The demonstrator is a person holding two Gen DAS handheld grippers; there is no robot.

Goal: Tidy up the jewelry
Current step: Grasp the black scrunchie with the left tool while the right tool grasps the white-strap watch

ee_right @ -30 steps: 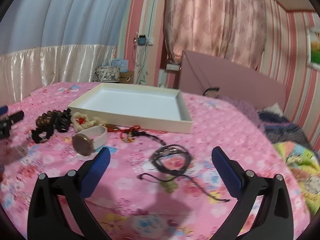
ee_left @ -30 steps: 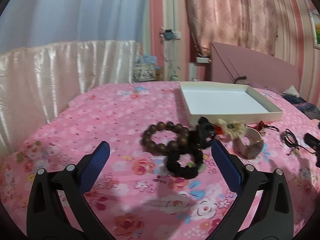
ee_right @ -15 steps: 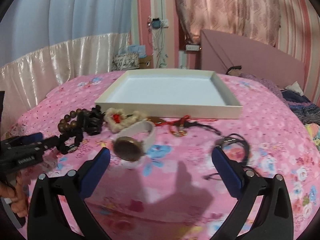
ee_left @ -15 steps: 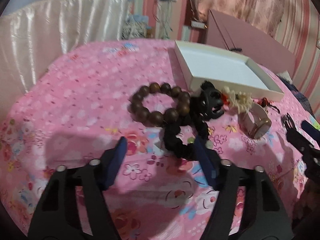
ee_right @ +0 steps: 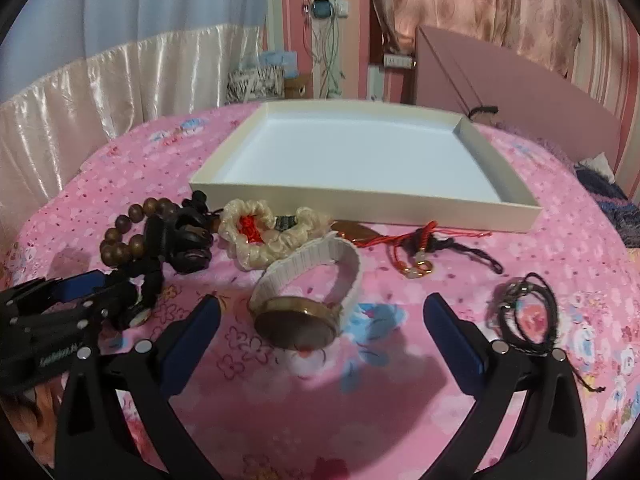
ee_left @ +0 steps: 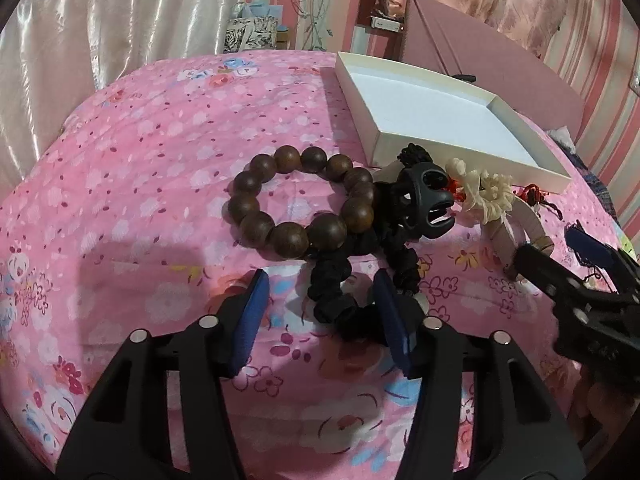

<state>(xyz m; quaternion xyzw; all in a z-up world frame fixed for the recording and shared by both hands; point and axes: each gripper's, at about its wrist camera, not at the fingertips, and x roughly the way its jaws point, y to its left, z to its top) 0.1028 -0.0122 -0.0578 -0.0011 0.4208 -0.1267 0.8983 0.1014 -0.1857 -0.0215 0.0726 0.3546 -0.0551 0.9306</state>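
Left wrist view: bare bedspread (ee_left: 160, 160) lies left of wooden bracelet (ee_left: 296, 200).

Beside the white tray (ee_right: 360, 204) on the pink floral bedspread (ee_left: 160, 128) lie brown wooden beads (ee_left: 288, 236) and a cream scrunchie (ee_right: 276, 240).

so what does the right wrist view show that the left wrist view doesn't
Only the right wrist view: the black cord bundle, the red cord charm whole and the watch's face, between the open right hand-held gripper.

Only the left wrist view: the whole ring of brown beads, and the black bracelet between the closing left hand-held gripper.

Both: white tray, black clip, cream scrunchie.
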